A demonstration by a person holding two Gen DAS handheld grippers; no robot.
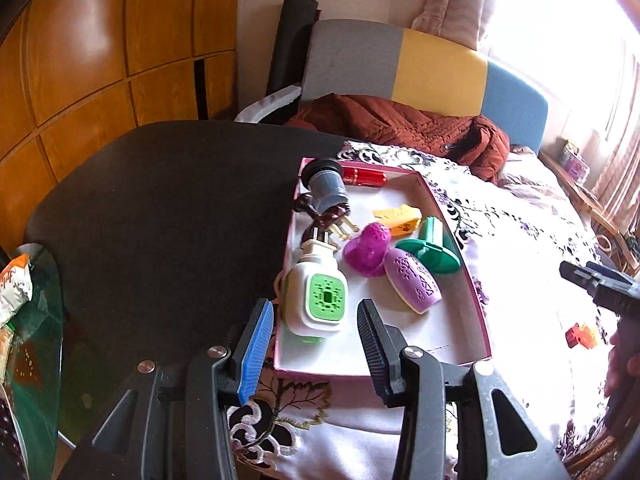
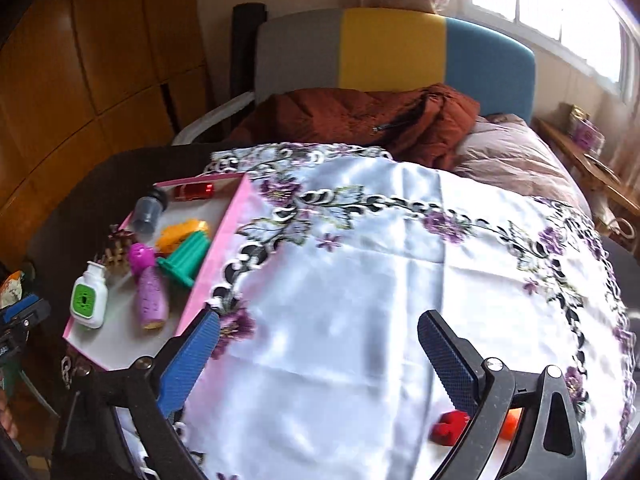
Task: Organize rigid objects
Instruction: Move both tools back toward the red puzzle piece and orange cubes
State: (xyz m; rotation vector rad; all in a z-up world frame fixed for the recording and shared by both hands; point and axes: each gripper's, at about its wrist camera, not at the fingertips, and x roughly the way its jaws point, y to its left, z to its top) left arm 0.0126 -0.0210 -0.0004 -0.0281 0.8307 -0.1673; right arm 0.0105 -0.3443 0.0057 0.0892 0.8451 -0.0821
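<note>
A pink box lid (image 1: 476,300) lies on the embroidered white cloth (image 2: 360,300) and holds several small items: a white plug-in with a green face (image 1: 316,300), a purple perforated oval (image 1: 412,280), a magenta knob (image 1: 368,248), a green ribbed spool (image 1: 430,248), a yellow piece (image 1: 398,218), a grey bottle (image 1: 326,184) and a red tube (image 1: 366,176). My left gripper (image 1: 316,332) is open, just in front of the white plug-in. My right gripper (image 2: 320,344) is open over bare cloth. A red and orange block (image 2: 448,426) lies by its right finger, also seen in the left wrist view (image 1: 582,336).
A black table top (image 1: 160,220) lies left of the box lid. A glass shelf with snack packets (image 1: 16,292) sits at the far left. A brown jacket (image 2: 360,120) and a grey, yellow and blue headboard (image 2: 392,52) are behind.
</note>
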